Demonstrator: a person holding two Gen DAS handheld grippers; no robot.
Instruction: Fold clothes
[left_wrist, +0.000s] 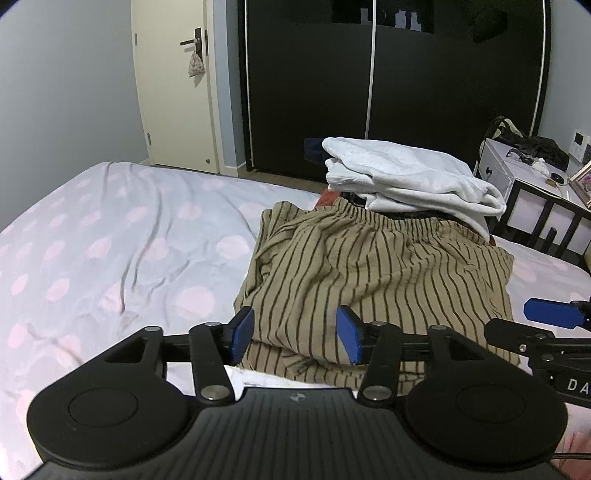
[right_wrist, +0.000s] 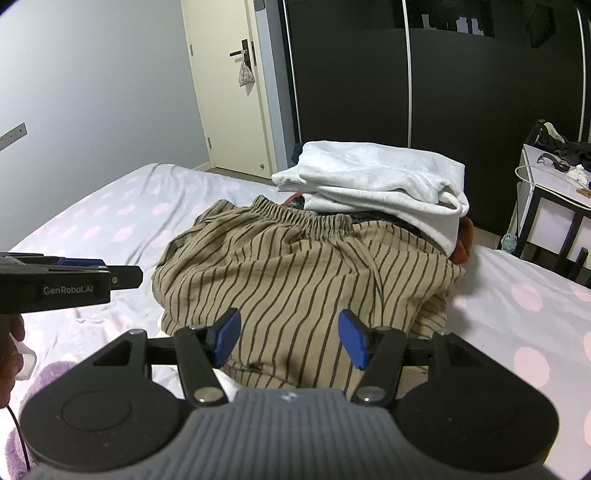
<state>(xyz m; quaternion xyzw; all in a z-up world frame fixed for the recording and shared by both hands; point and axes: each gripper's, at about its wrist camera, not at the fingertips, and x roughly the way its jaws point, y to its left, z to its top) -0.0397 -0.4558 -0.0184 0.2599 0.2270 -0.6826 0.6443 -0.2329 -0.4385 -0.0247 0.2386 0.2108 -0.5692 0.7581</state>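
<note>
One pair of tan striped trousers (left_wrist: 373, 273) sits bunched on the bed (left_wrist: 110, 240), elastic waistband at the far end, tucked against one pile of clothes with a folded white garment (left_wrist: 406, 177) on top. Two grippers are here: the left gripper (left_wrist: 293, 334) and the right gripper (right_wrist: 290, 338) both hang over the near edge of the trousers, jaws spread wide, nothing between the blue pads. Loads of bare spotted sheet to the left of the trousers, and a narrower strip on the right before the bed's edge, where one white side table (right_wrist: 546, 195) stands. One door (left_wrist: 173, 85) and a dark wardrobe (left_wrist: 388, 81) at the back.
</note>
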